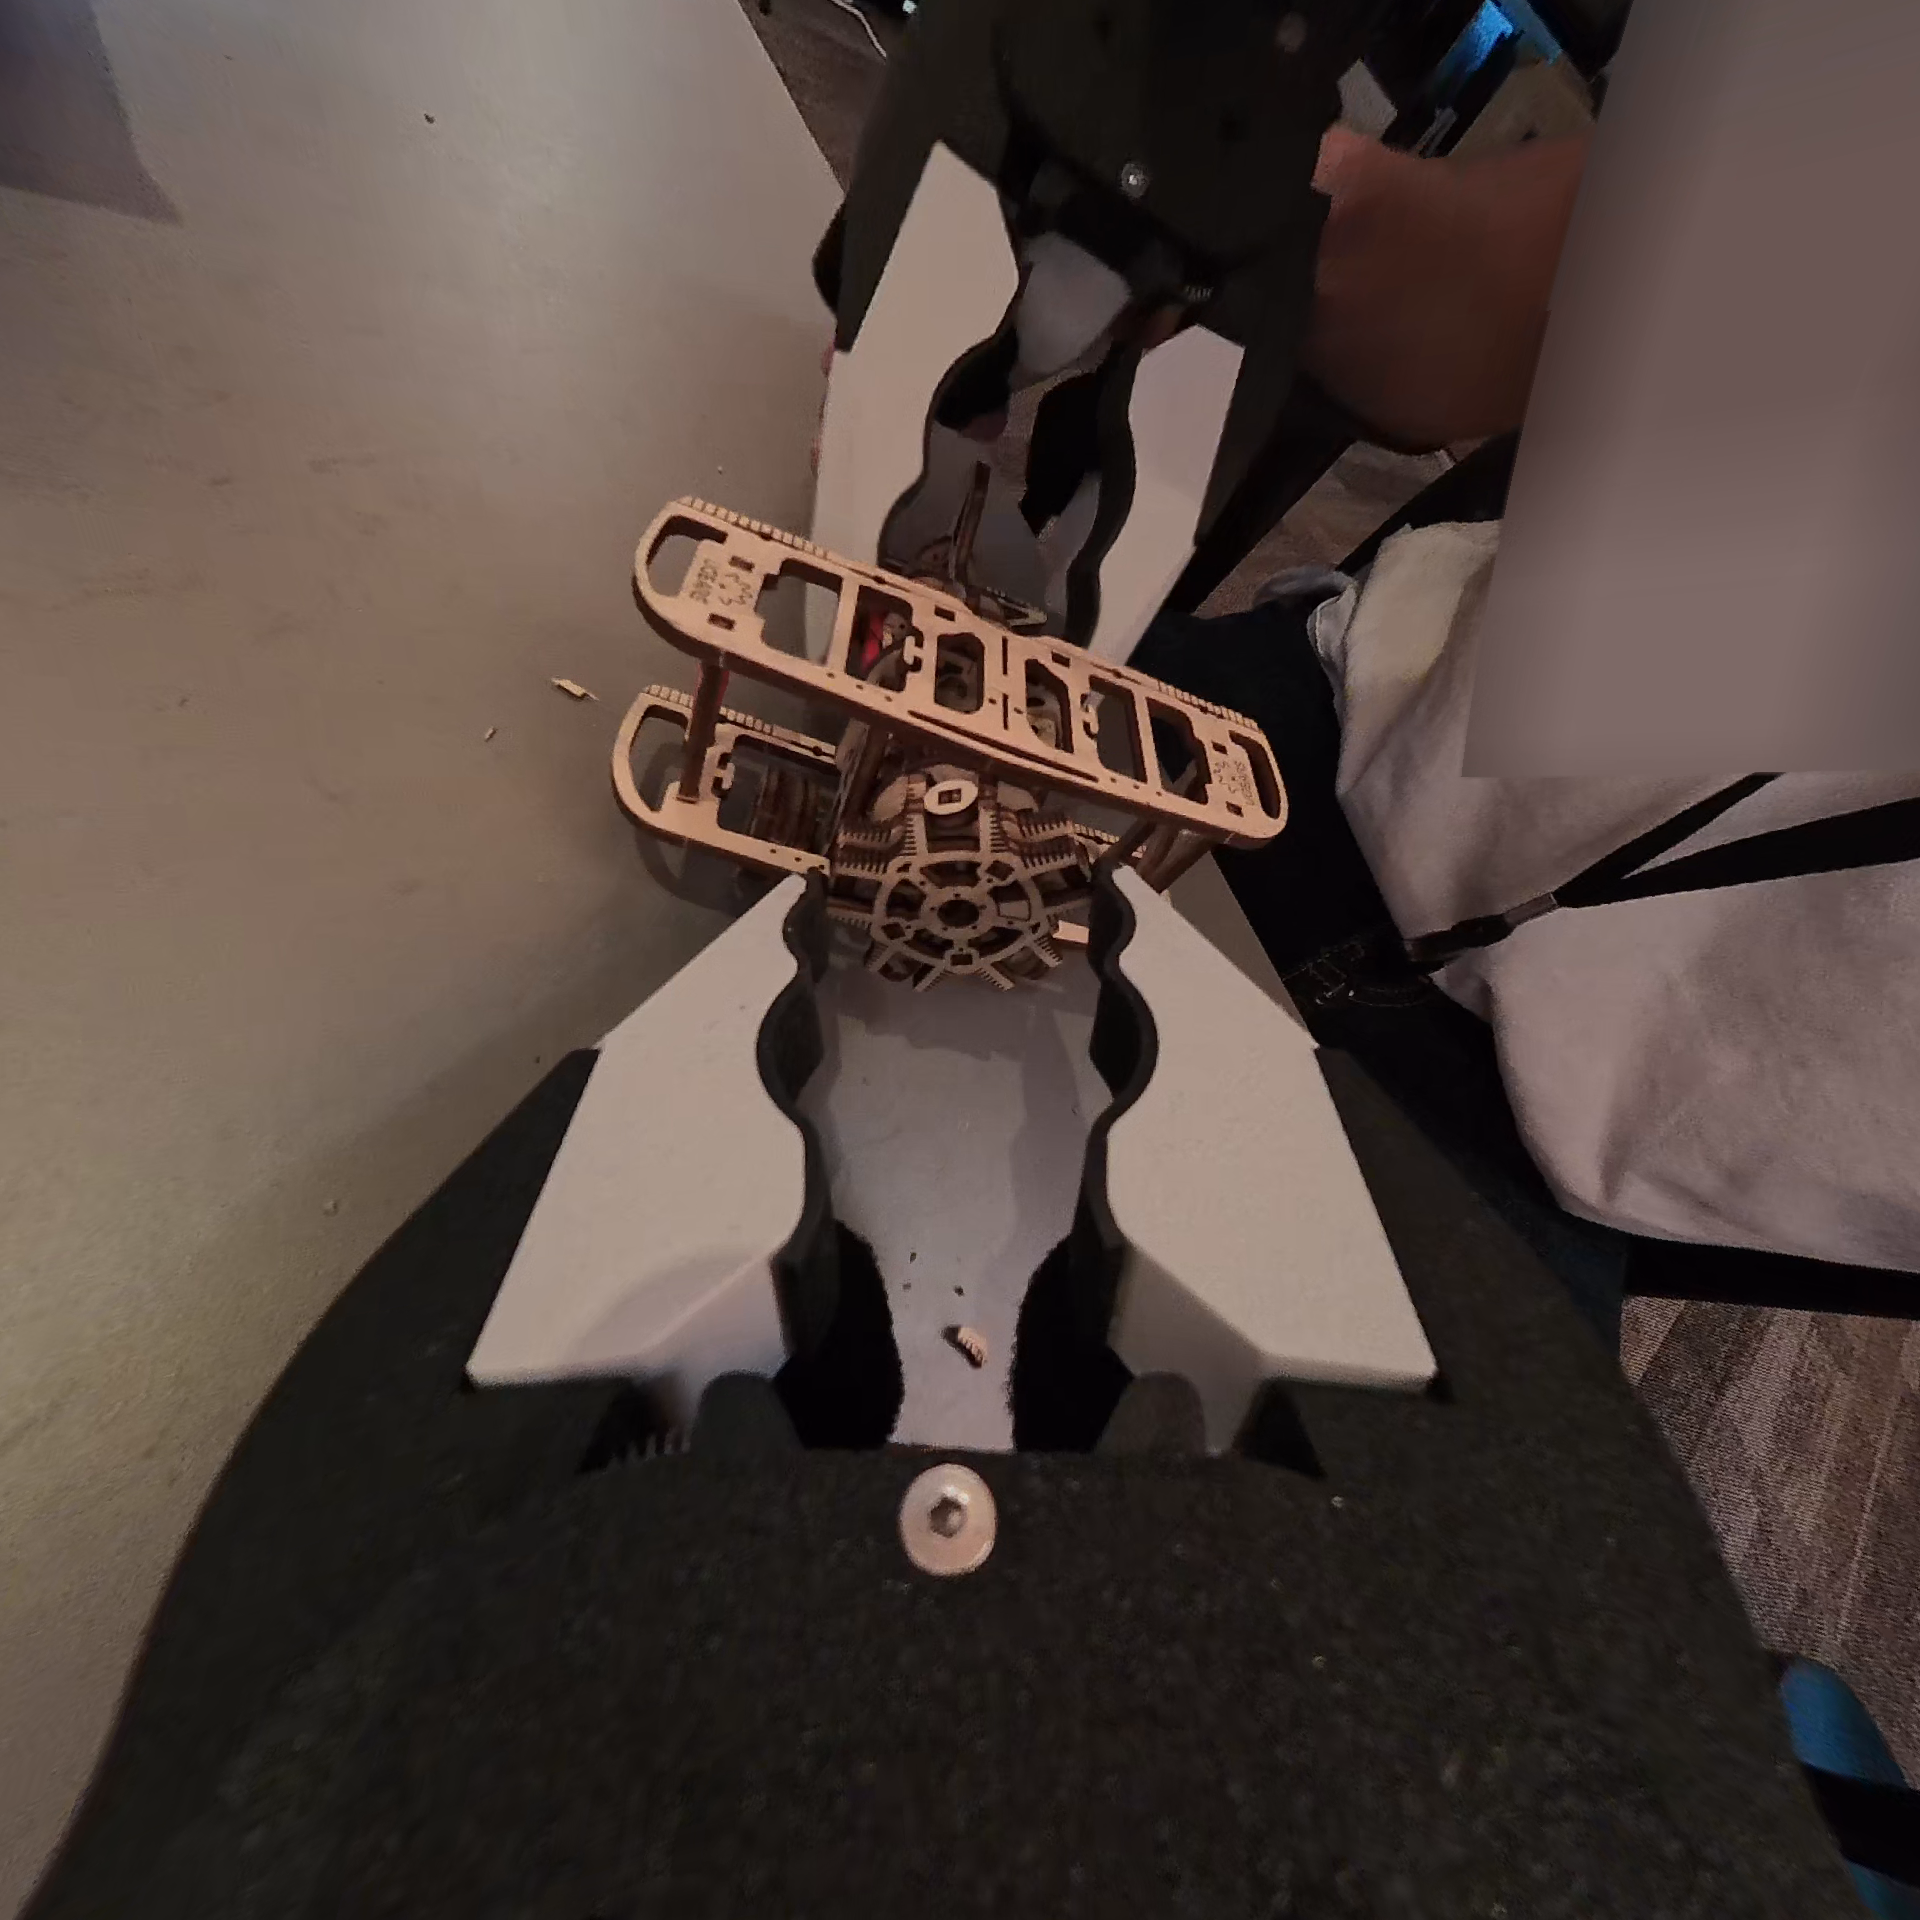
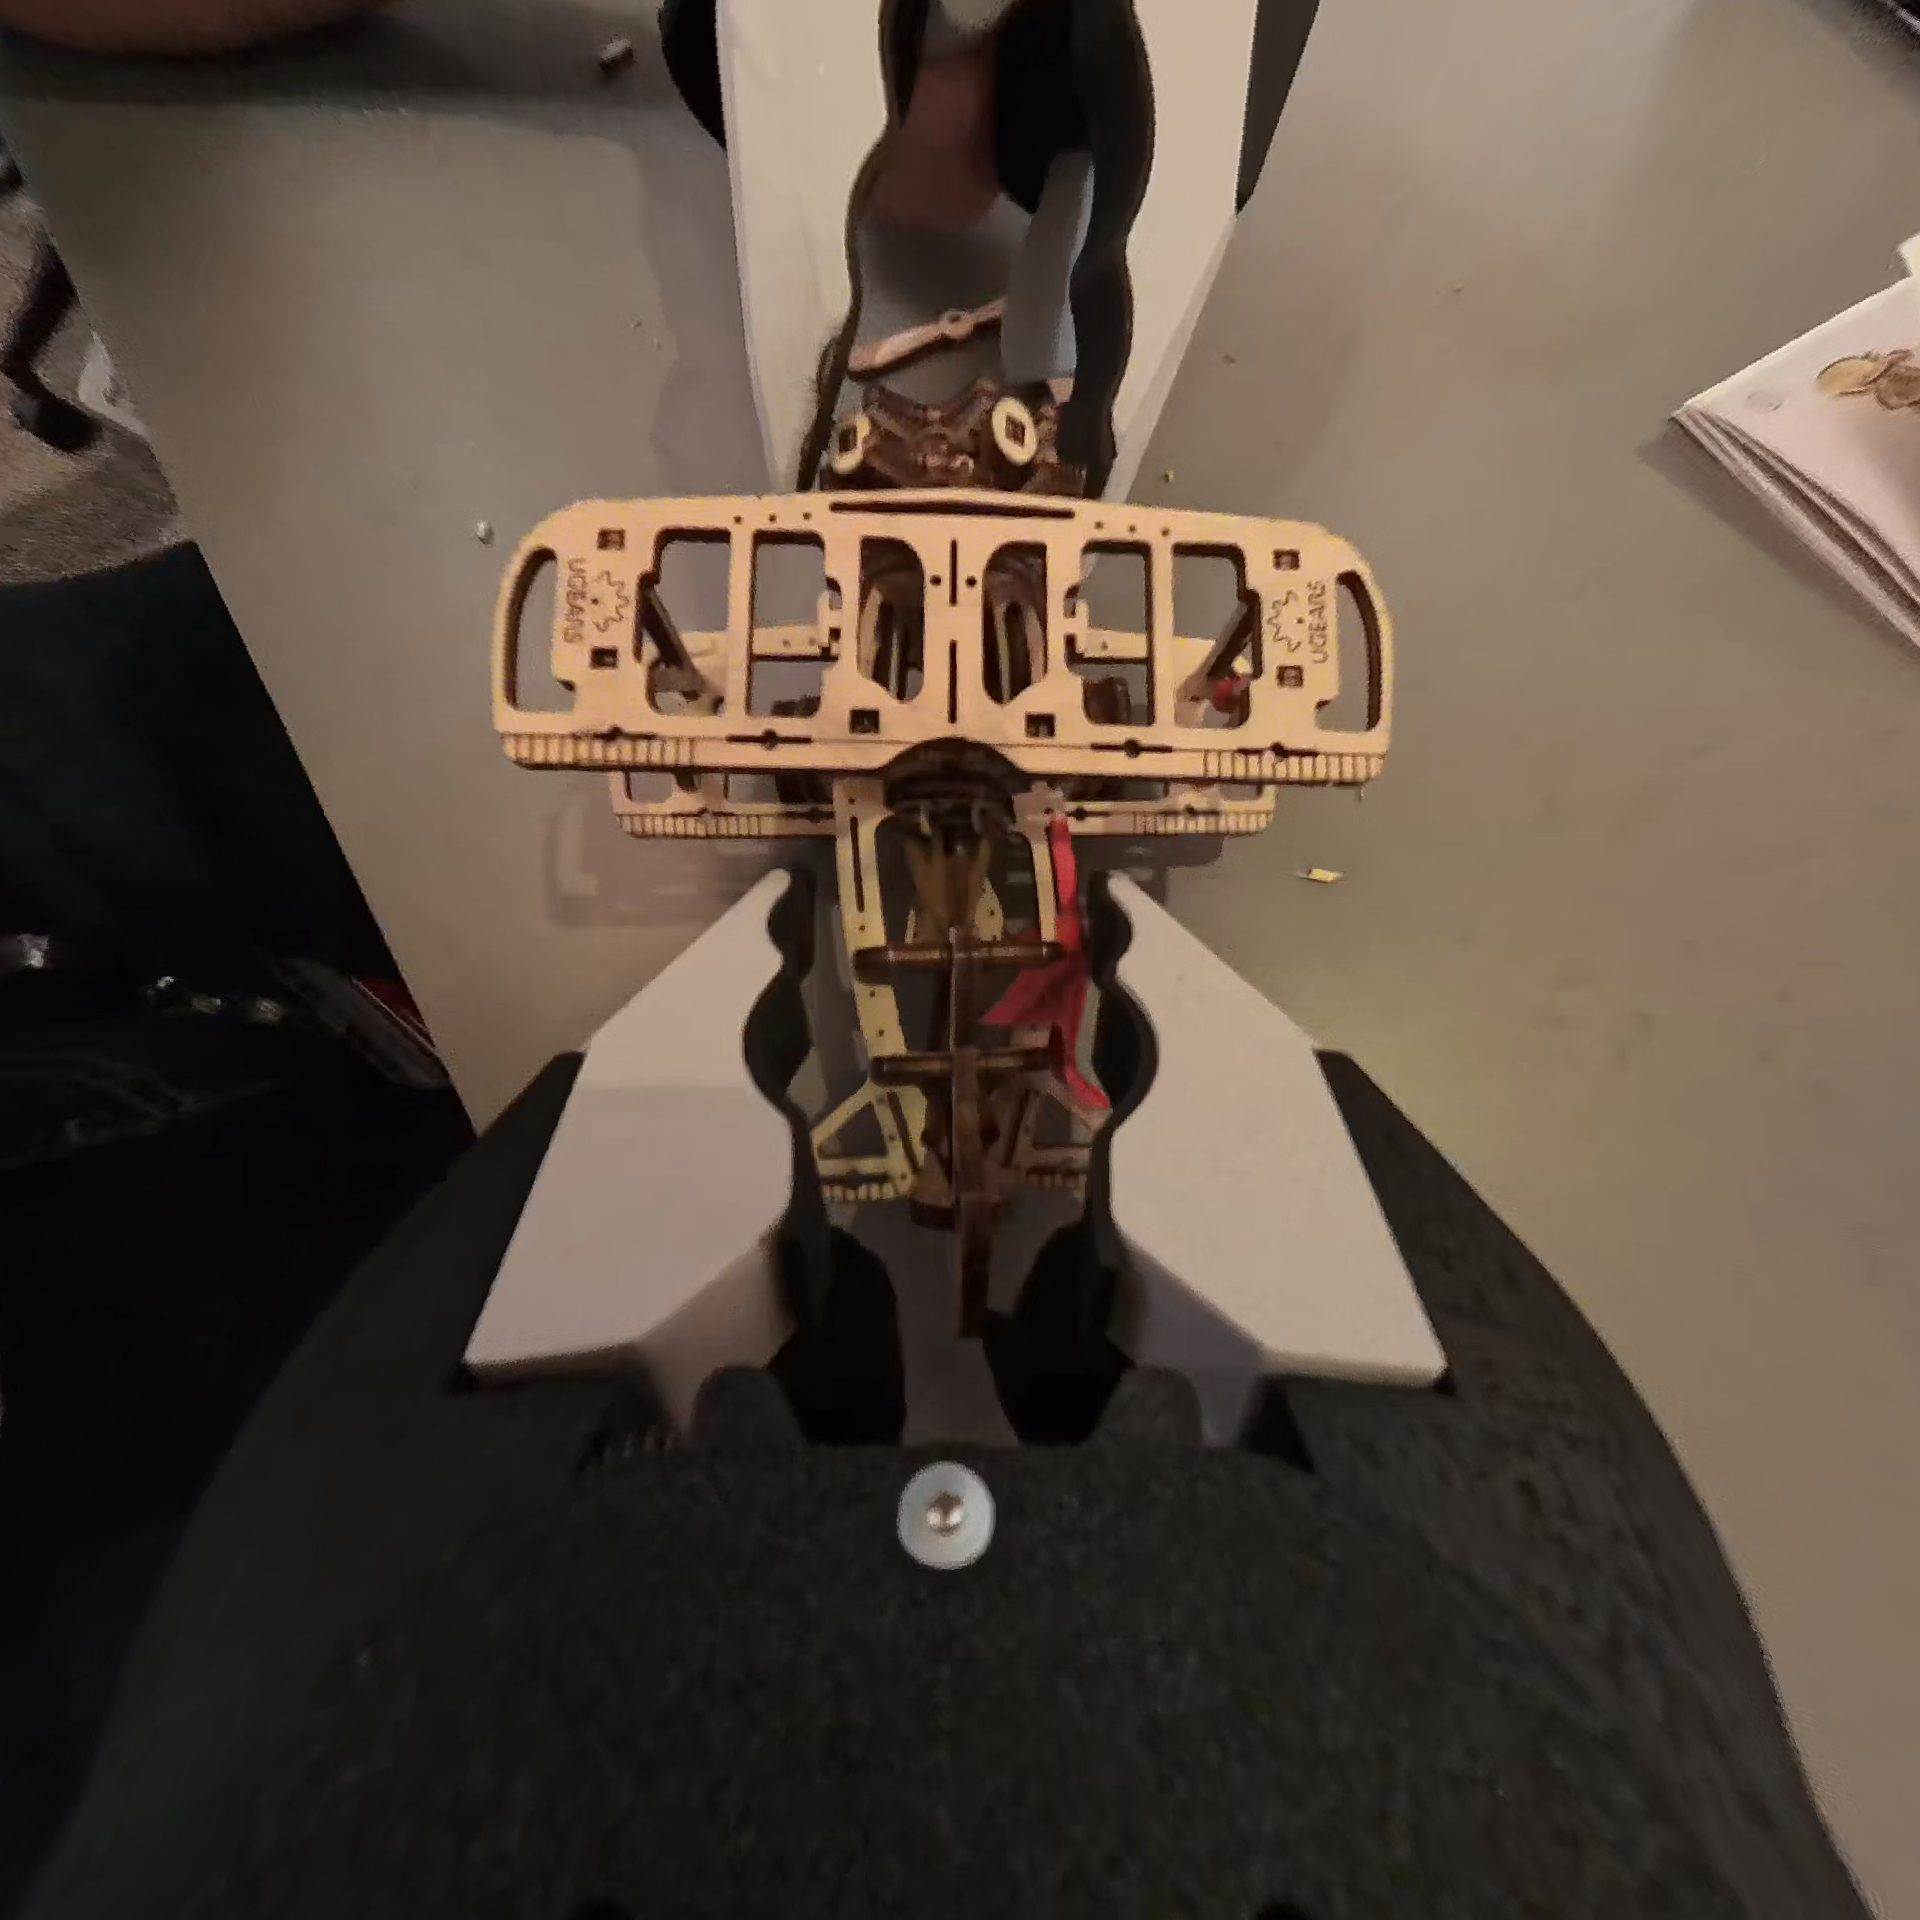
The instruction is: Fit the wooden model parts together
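Wooden biplane model [image 2: 940, 634], nearly complete, held over the grey table [image 1: 312, 727] close to its edge on the seated person's side.

Your right gripper [image 2: 951, 899] straddles the open-frame rear fuselage [image 2: 956, 1039]; the fingers stand close on either side, but contact is not clear, so whether it grasps the frame cannot be told. A red strip [image 2: 1039, 997] lies against that frame beside one finger.

Your left gripper [image 1: 951, 914] meets the model at the radial engine [image 1: 956, 914]. Its fingers flank the engine, and again it cannot be told whether they pinch it or merely stand alongside. In the right wrist view a small propeller [image 2: 925, 338] lies between the left gripper's fingers, ahead of the engine and apparently not yet seated.

Risks, as a judgement: the upper wing [image 1: 956, 686] and its thin struts are fragile, so squeezing or twisting the two grippers against each other could crack them. The propeller may slip if you push off-axis. A paper booklet [image 2: 1829, 468] lies at the table's far side, well apart.
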`<state>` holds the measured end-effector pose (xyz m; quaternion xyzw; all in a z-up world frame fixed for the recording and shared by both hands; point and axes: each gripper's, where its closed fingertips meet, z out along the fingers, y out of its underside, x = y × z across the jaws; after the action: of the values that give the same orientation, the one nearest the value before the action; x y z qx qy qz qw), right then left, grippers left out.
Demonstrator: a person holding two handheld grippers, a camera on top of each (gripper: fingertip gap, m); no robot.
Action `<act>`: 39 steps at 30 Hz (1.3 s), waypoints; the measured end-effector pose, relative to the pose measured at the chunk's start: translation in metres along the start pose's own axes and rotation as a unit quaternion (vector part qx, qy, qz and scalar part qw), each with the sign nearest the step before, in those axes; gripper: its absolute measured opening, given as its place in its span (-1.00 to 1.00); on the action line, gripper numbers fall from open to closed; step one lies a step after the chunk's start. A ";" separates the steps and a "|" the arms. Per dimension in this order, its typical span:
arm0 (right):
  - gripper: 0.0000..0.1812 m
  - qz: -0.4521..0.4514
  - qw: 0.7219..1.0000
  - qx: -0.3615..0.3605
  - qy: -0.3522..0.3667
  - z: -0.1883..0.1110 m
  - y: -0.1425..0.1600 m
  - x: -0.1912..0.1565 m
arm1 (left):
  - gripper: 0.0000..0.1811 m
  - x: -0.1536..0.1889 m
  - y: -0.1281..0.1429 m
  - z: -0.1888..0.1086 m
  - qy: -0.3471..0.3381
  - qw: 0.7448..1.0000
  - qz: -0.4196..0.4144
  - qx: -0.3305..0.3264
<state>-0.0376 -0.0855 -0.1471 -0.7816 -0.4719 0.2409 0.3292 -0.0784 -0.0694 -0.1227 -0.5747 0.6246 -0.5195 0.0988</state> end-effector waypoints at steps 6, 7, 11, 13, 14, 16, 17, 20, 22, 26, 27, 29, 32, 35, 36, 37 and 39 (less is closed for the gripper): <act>-0.51 0.016 1.000 0.002 -0.006 0.002 -0.005 0.000 | -0.48 -0.001 -0.001 0.001 0.002 1.000 -0.001 0.002; -0.51 0.018 1.000 0.002 -0.008 0.002 -0.005 -0.001 | -0.48 -0.001 0.000 0.001 0.004 1.000 -0.002 0.002; -0.54 0.006 1.000 -0.009 -0.003 0.002 -0.005 -0.002 | -0.48 0.000 -0.001 0.001 0.008 1.000 -0.004 0.002; -0.53 -0.004 1.000 -0.019 0.001 0.002 -0.005 -0.002 | -0.48 0.001 -0.001 0.001 0.011 1.000 -0.008 0.003; -0.53 -0.001 1.000 -0.023 -0.001 0.003 -0.005 -0.003 | -0.48 0.000 -0.001 0.001 0.014 1.000 -0.012 0.005; -0.52 0.010 1.000 -0.026 -0.010 0.003 -0.005 -0.003 | -0.48 0.000 -0.001 0.002 0.019 1.000 -0.023 0.006; -0.53 0.015 1.000 -0.023 -0.013 0.003 -0.005 -0.003 | -0.48 0.000 -0.001 0.002 0.020 0.999 -0.026 0.006; -0.52 0.021 0.999 -0.018 -0.022 0.003 -0.005 -0.003 | -0.48 -0.001 -0.001 0.001 0.019 0.999 -0.030 0.003; -0.52 0.025 0.999 -0.017 -0.028 0.004 -0.006 -0.003 | -0.48 -0.001 -0.002 0.001 0.019 0.999 -0.034 0.002; -0.54 0.034 0.999 -0.015 -0.039 0.003 -0.006 -0.003 | -0.48 -0.001 -0.003 0.001 0.014 0.999 -0.035 0.001; -0.52 0.032 0.999 -0.016 -0.040 0.004 -0.006 -0.003 | -0.48 -0.001 -0.003 0.001 0.012 0.999 -0.031 -0.002; -0.52 0.029 0.999 -0.017 -0.042 0.004 -0.006 -0.004 | -0.47 -0.001 -0.002 0.002 0.011 1.000 -0.028 -0.003; -0.53 0.029 0.998 0.005 -0.055 0.004 -0.007 -0.004 | -0.48 -0.001 -0.002 0.002 0.016 0.999 -0.032 0.007; -0.53 0.034 0.997 0.028 -0.063 0.005 -0.009 -0.004 | -0.47 -0.002 -0.001 0.004 0.017 0.999 -0.029 0.010; -0.53 0.038 0.997 0.029 -0.062 0.005 -0.009 -0.004 | -0.47 -0.002 -0.002 0.004 0.019 0.999 -0.028 0.013; -0.53 0.039 0.997 0.032 -0.056 0.004 -0.009 -0.003 | -0.47 -0.002 -0.002 0.004 0.020 0.999 -0.025 0.018; -0.51 0.037 0.998 0.032 -0.044 0.004 -0.009 -0.003 | -0.47 -0.002 -0.002 0.005 0.025 0.999 -0.025 0.026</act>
<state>-0.0464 -0.0839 -0.1428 -0.7762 -0.4485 0.3022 0.3240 -0.0729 -0.0700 -0.1239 -0.5740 0.5987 -0.5521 0.0852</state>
